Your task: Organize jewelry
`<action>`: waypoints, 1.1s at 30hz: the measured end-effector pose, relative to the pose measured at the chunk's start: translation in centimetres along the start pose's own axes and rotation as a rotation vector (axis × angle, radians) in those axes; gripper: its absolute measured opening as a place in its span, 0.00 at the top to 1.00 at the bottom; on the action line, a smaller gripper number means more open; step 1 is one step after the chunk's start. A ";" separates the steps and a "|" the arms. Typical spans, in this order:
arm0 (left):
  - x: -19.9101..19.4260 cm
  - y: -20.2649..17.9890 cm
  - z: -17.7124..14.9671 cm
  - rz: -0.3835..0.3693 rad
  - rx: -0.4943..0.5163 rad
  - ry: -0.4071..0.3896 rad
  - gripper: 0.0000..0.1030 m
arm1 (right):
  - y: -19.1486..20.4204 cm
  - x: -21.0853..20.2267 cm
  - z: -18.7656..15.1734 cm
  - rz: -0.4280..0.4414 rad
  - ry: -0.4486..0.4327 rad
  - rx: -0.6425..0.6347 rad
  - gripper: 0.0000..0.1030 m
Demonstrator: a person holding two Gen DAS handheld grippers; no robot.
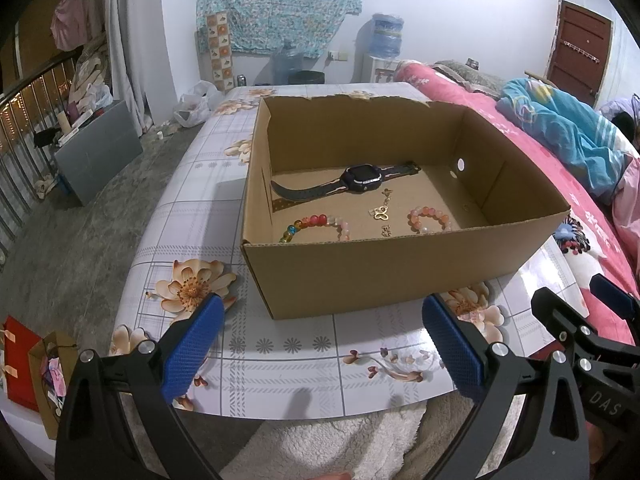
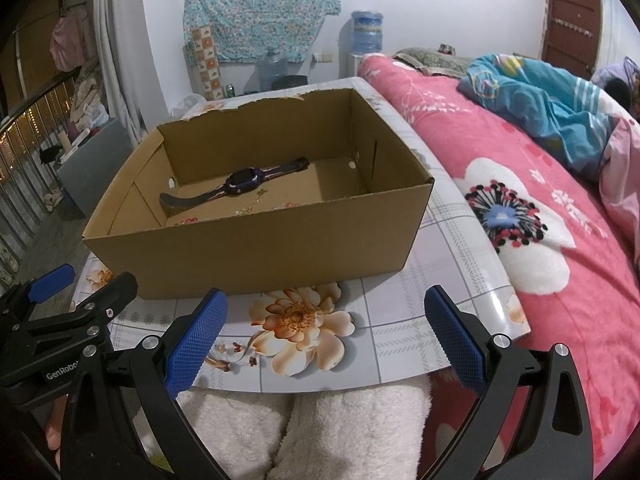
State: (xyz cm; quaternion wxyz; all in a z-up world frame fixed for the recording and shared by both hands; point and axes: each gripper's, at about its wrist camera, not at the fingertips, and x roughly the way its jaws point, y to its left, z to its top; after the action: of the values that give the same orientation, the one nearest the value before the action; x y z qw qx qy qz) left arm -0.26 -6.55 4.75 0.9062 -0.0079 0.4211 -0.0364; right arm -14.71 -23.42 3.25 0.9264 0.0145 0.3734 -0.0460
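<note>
From the left wrist, the left hand-held gripper [image 1: 322,344] hangs over the near edge of the counter [image 1: 280,364], its blue fingers [image 1: 192,346] spread wide with nothing between them. Ahead stands an open cardboard box [image 1: 400,268] holding all the jewelry. A dark watch [image 1: 360,179] lies across the back of the floor, its strap curving up at the left end. In front lie a bracelet of mixed coloured beads [image 1: 316,226], a thin gold chain with butterfly charms [image 1: 380,210], and a pink bead bracelet [image 1: 430,218]. All look light. The beads are probably hard and slick, so a pinch across the strand should hold better than on one bead. The chain is limp and fine, likely the hardest to pick off the flat cardboard. The watch strap seems the easiest hold.

From the right wrist, the right hand-held gripper [image 2: 326,340] is likewise spread apart and empty, short of the box [image 2: 256,252]. The near wall hides most of the floor; the watch [image 2: 242,180] and part of the chain [image 2: 250,206] show.
</note>
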 end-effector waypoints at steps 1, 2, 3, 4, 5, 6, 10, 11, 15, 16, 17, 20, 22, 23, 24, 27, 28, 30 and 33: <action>-0.1 0.0 -0.1 0.000 0.000 0.001 0.05 | 0.0 0.0 0.0 -0.001 0.000 0.000 0.08; -0.1 -0.1 -0.1 0.000 0.000 0.001 0.05 | 0.0 0.0 0.0 0.000 -0.001 -0.001 0.08; -0.2 -0.1 -0.2 0.000 -0.001 0.000 0.05 | 0.0 0.0 0.0 0.000 -0.001 -0.001 0.08; 0.0 0.0 0.0 0.000 -0.001 0.000 0.05 | 0.0 0.0 0.0 -0.001 -0.001 0.000 0.08; 0.0 0.0 0.0 0.000 -0.001 0.000 0.05 | 0.0 0.0 0.0 0.000 -0.001 0.000 0.08; 0.0 0.0 0.0 0.000 0.000 0.000 0.05 | -0.1 0.1 0.0 0.001 0.000 0.001 0.08; 0.0 0.0 0.0 0.000 -0.001 0.000 0.05 | -0.1 0.1 0.1 0.001 0.000 -0.001 0.08; 0.0 0.0 0.0 -0.002 -0.002 0.001 0.05 | -0.1 0.1 0.1 0.001 0.000 -0.001 0.08; -0.1 0.0 0.0 -0.002 -0.002 0.002 0.05 | -0.1 0.1 0.1 0.001 0.000 0.000 0.08; -0.1 0.0 0.0 -0.001 -0.002 0.001 0.05 | -0.2 0.1 0.1 0.001 0.000 0.000 0.08; 0.0 0.1 0.1 -0.001 -0.001 0.001 0.05 | -0.2 0.1 0.1 0.000 -0.001 0.000 0.08; -0.1 0.0 0.0 -0.002 -0.002 0.000 0.05 | -0.2 0.1 0.1 0.001 -0.001 -0.001 0.08; 0.0 0.0 0.1 -0.001 0.000 0.001 0.05 | -0.1 0.1 0.1 0.000 -0.001 -0.001 0.08; 0.0 0.0 0.1 -0.001 0.000 0.001 0.05 | -0.1 0.1 0.0 0.001 0.000 -0.001 0.08; 0.0 0.0 0.1 -0.001 0.000 0.001 0.05 | -0.1 0.1 0.1 0.001 -0.001 -0.001 0.08; 0.2 0.5 0.3 -0.003 -0.002 0.002 0.05 | -0.1 0.1 0.1 -0.001 -0.001 -0.002 0.08; 0.2 0.4 0.3 -0.002 -0.002 0.001 0.05 | -0.1 0.1 0.1 0.000 -0.001 -0.001 0.08; 0.1 0.4 0.3 -0.001 -0.001 -0.001 0.05 | -0.1 0.1 0.1 0.000 -0.002 0.001 0.08; 0.3 0.5 0.3 -0.003 0.001 0.000 0.05 | -0.1 0.1 0.1 0.000 -0.001 -0.002 0.08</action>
State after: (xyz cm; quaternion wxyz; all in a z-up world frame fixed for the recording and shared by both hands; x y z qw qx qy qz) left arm 0.19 -6.10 4.75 0.9062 -0.0080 0.4211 -0.0378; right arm -14.56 -23.52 3.26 0.9267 0.0138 0.3729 -0.0456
